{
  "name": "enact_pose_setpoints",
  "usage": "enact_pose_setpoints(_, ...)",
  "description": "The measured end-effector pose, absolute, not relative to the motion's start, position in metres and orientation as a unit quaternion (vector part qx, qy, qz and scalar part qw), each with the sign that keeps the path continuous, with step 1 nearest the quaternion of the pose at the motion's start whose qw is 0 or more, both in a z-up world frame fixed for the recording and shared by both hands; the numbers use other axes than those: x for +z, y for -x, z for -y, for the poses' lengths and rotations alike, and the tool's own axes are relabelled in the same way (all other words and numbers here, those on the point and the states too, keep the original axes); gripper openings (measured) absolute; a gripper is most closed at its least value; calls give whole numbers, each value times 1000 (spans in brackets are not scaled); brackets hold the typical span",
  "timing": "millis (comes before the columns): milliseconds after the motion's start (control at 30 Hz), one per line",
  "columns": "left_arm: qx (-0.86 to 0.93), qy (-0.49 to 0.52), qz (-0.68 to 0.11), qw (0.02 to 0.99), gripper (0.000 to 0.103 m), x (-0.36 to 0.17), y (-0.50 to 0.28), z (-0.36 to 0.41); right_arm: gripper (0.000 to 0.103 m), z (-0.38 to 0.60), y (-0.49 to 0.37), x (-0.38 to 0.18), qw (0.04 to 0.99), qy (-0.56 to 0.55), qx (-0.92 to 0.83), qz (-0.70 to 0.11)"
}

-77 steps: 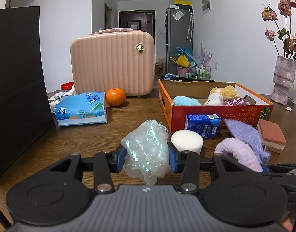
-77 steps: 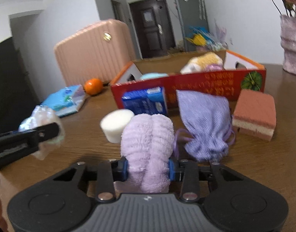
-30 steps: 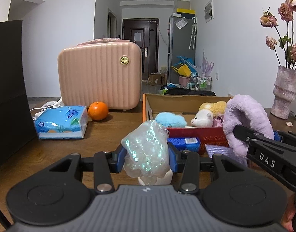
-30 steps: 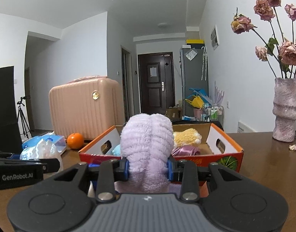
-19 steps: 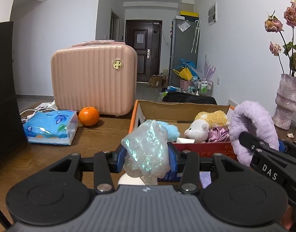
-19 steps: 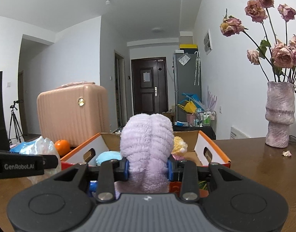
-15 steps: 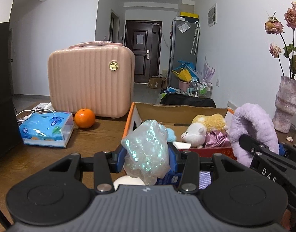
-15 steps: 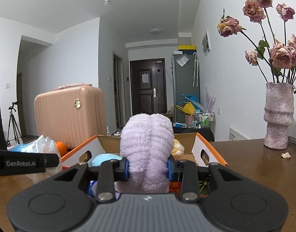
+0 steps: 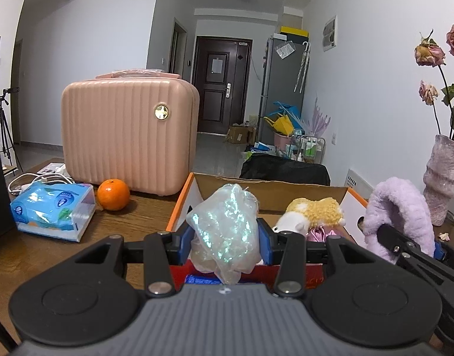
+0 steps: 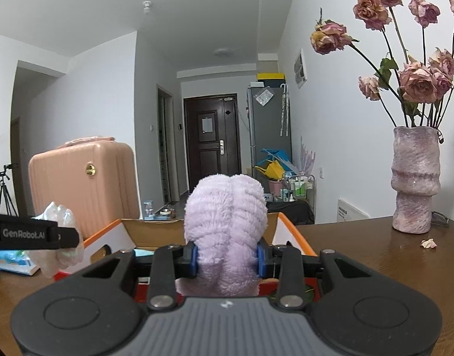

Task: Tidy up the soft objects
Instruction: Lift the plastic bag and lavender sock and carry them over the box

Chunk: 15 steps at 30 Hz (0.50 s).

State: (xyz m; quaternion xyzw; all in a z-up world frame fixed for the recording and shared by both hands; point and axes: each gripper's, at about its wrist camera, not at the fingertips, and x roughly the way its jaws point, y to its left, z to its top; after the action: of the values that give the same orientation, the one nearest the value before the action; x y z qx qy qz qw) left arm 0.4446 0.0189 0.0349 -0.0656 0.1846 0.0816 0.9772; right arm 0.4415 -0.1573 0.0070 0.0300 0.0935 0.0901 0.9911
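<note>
1. A pink suitcase (image 9: 129, 136) stands on the table (image 9: 34, 255), left of the cardboard box (image 9: 274, 190).
2. A vase (image 10: 415, 181) of dried roses stands to the right.
3. The right gripper (image 10: 227, 256) clamps a lilac plush (image 10: 225, 225), hiding the box's inside.
4. The left gripper (image 9: 225, 240) pinches a shimmery pouch (image 9: 225, 231) over the box's near wall.
5. A tissue pack (image 9: 53, 212) and an orange (image 9: 113, 194) lie beside the suitcase.

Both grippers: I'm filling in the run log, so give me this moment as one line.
left gripper: shut on iridescent pouch | right gripper: shut on lilac fluffy cloth | both at cardboard box | nothing released
</note>
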Motion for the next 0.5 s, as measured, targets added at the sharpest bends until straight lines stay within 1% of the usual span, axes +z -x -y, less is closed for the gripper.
enact_pose_setpoints(500,80,65,-196,975,44,27,-482,-19,34,173,-481,4,993,-31,60,-95)
